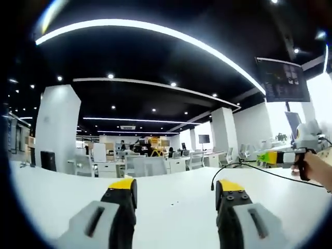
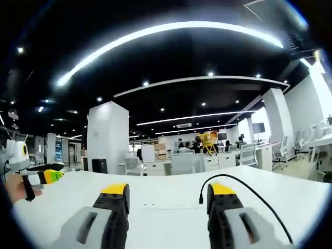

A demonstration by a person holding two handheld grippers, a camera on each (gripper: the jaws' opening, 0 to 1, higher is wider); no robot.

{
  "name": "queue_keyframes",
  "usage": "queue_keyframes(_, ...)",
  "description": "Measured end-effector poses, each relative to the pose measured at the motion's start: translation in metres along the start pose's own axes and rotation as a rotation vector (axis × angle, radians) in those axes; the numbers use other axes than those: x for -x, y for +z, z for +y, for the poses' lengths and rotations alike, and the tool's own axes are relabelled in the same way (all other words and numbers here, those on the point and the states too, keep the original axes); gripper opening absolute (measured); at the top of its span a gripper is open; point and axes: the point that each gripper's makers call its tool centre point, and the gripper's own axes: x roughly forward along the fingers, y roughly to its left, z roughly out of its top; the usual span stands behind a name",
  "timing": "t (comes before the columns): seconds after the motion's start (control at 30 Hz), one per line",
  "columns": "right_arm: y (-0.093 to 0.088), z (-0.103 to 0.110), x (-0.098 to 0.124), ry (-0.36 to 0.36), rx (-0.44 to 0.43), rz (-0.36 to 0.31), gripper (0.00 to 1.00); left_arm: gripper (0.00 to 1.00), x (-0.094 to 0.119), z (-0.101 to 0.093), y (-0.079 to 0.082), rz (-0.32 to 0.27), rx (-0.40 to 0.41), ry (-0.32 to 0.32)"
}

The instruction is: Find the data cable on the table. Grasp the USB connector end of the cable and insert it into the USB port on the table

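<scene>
Fingers on left gripper (image 1: 176, 189) and right gripper (image 2: 168, 192) open, empty. That cable (image 2: 228, 176) looks light, floppy; pinch the stiff connector end (image 2: 201, 198), lower-centre.

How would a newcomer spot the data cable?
Look at the broad white table. Ahead of the right gripper a thin black cable arches over its surface. Unlike the grey, yellow-tipped jaws, it is slender, curved, ending in a small plug.
</scene>
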Motion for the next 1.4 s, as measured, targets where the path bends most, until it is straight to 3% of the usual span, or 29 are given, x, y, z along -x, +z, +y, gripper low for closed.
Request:
queue_keyframes(0.3, -0.014, -0.024, 0.008, -0.069, -0.007, -0.035, 0.62, 0.59, 0.011, 0.015, -0.019, 0.006, -0.042, 0.066)
queue_keyframes(0.43, -0.027, -0.027, 0.009, -0.078, 0.02, -0.011, 0.63, 0.59, 0.01, 0.009, -0.023, 0.009, -0.068, 0.052)
queue_keyframes(0.6, -0.039, -0.019, 0.008, -0.041, -0.019, 0.016, 0.66, 0.59, 0.015, 0.004, -0.035, 0.031, -0.063, 0.035)
queue_keyframes(0.87, -0.044, -0.017, 0.005, -0.04, -0.024, 0.025, 0.65, 0.58, 0.018, 0.011, -0.045, 0.062, -0.071, 0.052)
queue_keyframes(1.4, -0.046, -0.023, 0.004, -0.057, -0.023, 0.023, 0.65, 0.59, 0.018, 0.012, -0.046, 0.059, -0.055, 0.051)
